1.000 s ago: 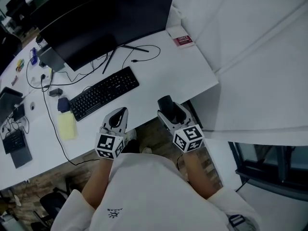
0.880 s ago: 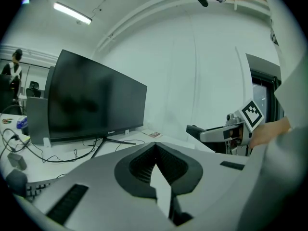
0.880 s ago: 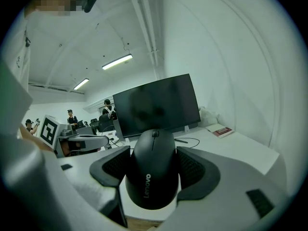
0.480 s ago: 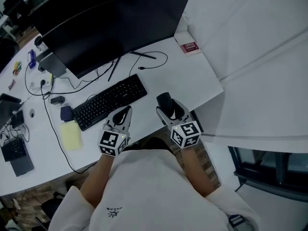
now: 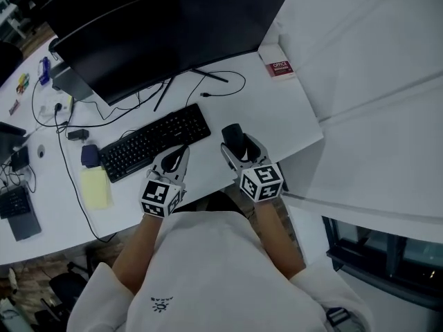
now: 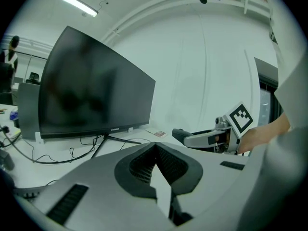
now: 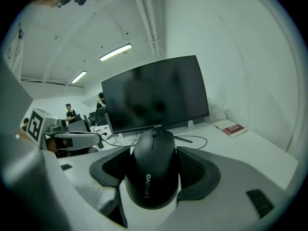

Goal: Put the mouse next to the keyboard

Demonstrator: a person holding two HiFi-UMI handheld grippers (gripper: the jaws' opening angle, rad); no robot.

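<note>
Right hand-held gripper [image 5: 233, 142] clasps mouse [image 7: 153, 171] near keyboard [image 5: 154, 142]; left hand-held gripper [image 5: 180, 153] closed.

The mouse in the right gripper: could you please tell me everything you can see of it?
The mouse is black, seemingly matte plastic, with a scroll wheel in front and pale Lenovo lettering at the rear. No cable shows. The right gripper is shut on its sides, its nose toward the monitor. It is near the desk's front edge, right of the keyboard and apart from it.
</note>
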